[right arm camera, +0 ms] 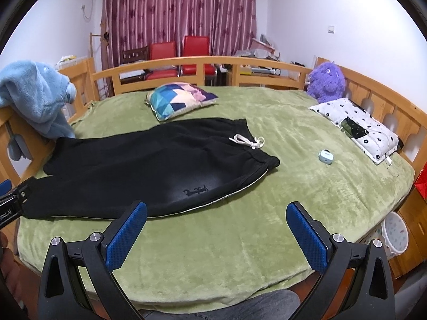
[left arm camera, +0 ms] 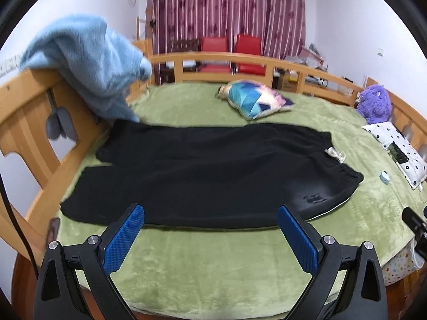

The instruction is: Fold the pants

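Observation:
Black pants (left arm camera: 208,170) lie flat on the green bed cover (left arm camera: 213,261), legs to the left, waistband with a white drawstring (left arm camera: 335,154) to the right. My left gripper (left arm camera: 210,213) hovers open above the near edge of the pants, nothing between its blue pads. In the right wrist view the same pants (right arm camera: 149,170) lie left of centre, drawstring (right arm camera: 248,141) at the waist. My right gripper (right arm camera: 216,210) is open over the bare cover, just right of the pants' near hem. The left gripper's body (right arm camera: 10,200) shows at the left edge.
A blue fleece (left arm camera: 88,61) hangs over the wooden bed rail (left arm camera: 26,112) at left. A colourful cushion (right arm camera: 178,98), a purple plush toy (right arm camera: 325,77), a flowered pillow (right arm camera: 357,128) and a small blue-white case (right arm camera: 325,156) lie on the bed. Red chairs (right arm camera: 181,56) stand behind.

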Motion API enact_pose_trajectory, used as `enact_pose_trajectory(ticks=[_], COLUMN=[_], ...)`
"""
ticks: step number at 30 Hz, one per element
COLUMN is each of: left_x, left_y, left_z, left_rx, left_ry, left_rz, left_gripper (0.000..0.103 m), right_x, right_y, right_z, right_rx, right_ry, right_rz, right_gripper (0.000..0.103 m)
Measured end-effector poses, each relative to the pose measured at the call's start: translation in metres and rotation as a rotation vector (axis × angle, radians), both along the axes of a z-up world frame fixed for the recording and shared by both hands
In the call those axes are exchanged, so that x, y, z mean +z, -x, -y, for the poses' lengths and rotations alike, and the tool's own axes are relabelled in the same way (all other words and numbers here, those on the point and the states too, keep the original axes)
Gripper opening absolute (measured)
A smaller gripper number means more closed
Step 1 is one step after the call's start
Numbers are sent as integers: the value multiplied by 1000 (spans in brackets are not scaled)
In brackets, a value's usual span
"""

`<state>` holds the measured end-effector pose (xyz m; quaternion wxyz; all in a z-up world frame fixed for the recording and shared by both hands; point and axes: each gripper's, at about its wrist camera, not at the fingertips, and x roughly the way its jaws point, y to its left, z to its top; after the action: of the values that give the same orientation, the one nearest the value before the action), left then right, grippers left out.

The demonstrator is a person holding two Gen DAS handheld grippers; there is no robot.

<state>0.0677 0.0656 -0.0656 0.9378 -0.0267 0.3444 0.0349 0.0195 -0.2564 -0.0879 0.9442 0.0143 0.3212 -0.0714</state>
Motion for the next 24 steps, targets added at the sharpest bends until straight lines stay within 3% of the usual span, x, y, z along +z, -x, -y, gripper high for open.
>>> enact_pose_trajectory(ticks=[4,7,9,11,13,18,24], left_x=[-32,-63,-81,-101,-118,-144,-171], left_y=[-21,-39,-46,-52,-55,-57,-68], left_z=[-31,-60,-73,-87,-102,-125,-160], left_rx=[35,47,47,66,92,122,178], left_ry=[64,134,161,190,205,249,391], left_rz=[-54,-142,-193,-225,-240,-269,-291], left_gripper=[98,95,95,95,95,95,95], right_x=[-27,-51,-70,-86,-102,-127,-159], right_y=[-24,-46,-62,-75,-90,-134,-189], right_z=[11,16,19,24,34,62,93], right_rx=[17,32,30,24,13,-41,-137], right_ry=[-60,-87,-88,-106,-164,-300,-419], right_rz=[-38,-86,-120,-141,-158,-172,-223], right_gripper=[102,99,87,69,63,63,71])
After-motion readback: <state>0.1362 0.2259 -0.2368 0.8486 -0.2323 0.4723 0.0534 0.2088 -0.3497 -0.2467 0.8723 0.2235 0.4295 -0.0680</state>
